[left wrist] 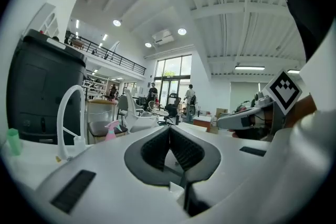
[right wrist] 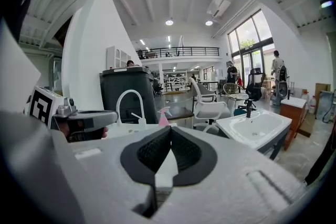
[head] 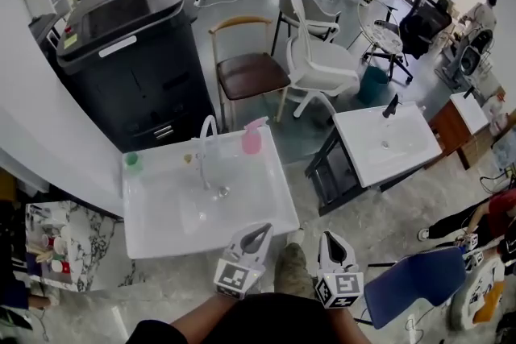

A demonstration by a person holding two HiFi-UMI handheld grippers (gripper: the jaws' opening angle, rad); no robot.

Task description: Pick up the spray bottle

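Observation:
The pink spray bottle (head: 252, 137) stands upright on the far right corner of the white sink (head: 161, 234), right of the white faucet (head: 207, 149). My left gripper (head: 257, 234) hovers at the sink's near right corner, shut and empty. My right gripper (head: 330, 242) is beside it, off the sink's right edge, also shut with nothing held. From the left gripper view the bottle (left wrist: 111, 131) is far ahead to the left of the closed jaws. The right gripper view has the bottle (right wrist: 163, 115) small, just above its closed tips (right wrist: 170, 131).
A green cup (head: 131, 163) sits on the sink's far left corner. Behind the sink are a black cabinet (head: 129, 52), a brown chair (head: 250, 72) and a white chair (head: 322, 64). A second white sink (head: 385, 142) stands to the right. A blue chair (head: 419, 278) is near right.

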